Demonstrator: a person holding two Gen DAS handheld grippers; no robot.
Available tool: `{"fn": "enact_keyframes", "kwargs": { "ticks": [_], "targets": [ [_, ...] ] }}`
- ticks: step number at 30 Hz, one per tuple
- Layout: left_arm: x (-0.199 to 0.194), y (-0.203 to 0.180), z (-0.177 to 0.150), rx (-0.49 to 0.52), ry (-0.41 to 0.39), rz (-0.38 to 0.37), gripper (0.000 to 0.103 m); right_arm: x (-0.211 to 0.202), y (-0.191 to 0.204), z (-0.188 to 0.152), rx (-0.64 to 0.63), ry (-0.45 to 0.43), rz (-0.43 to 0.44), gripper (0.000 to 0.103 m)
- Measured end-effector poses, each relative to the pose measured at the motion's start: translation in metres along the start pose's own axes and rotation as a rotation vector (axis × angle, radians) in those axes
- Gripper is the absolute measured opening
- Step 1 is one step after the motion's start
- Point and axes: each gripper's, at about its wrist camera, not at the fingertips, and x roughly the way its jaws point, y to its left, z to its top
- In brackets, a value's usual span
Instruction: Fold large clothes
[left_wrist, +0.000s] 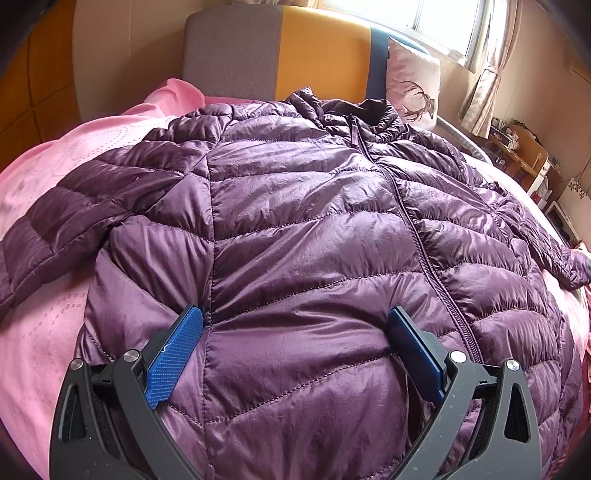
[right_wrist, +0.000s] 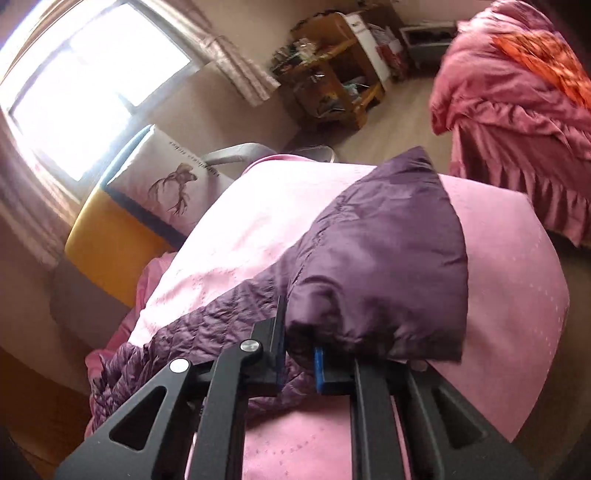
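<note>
Purple jacket (left_wrist: 314, 221) sleeve pinched in right hand-held gripper (right_wrist: 299, 354).

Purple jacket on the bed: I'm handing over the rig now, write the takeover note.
Left claw: open, over the lower front of the purple jacket, holding nothing.
Right claw: shut on the jacket's sleeve, raised off the pink bedsheet.
Jacket: spread front-up, zipped, collar toward the headboard.
Done: no fold visible yet.
Left: probably bring the sleeve across the body, then fold the rest.
</note>
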Motion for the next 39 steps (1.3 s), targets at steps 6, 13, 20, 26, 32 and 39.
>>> {"fn": "enact_keyframes", "kwargs": {
  "ticks": [6, 13, 20, 26, 32, 39],
  "targets": [
    [0.000, 0.000, 0.000, 0.000, -0.001, -0.001, 0.099, 0.012, 0.098, -0.037, -0.284, 0.052, 0.095, 0.009],
    [0.000, 0.000, 0.000, -0.003, 0.000, -0.007, 0.099, 0.039, 0.210, -0.123, -0.572, 0.180, 0.190, 0.009],
    [-0.001, 0.001, 0.000, -0.010, -0.008, -0.018, 0.099, 0.071, 0.293, -0.214, -0.743, 0.319, 0.248, 0.014],
    [0.000, 0.002, -0.001, -0.012, -0.012, -0.020, 0.099, 0.081, 0.312, -0.258, -0.765, 0.349, 0.279, 0.066],
    [0.003, -0.001, -0.001, -0.001, 0.004, -0.004, 0.099, 0.057, 0.282, -0.256, -0.727, 0.297, 0.307, 0.095],
    [-0.001, -0.001, 0.023, -0.062, 0.067, -0.058, 0.098, 0.057, 0.227, -0.262, -0.612, 0.335, 0.277, 0.097]
  ]
}}
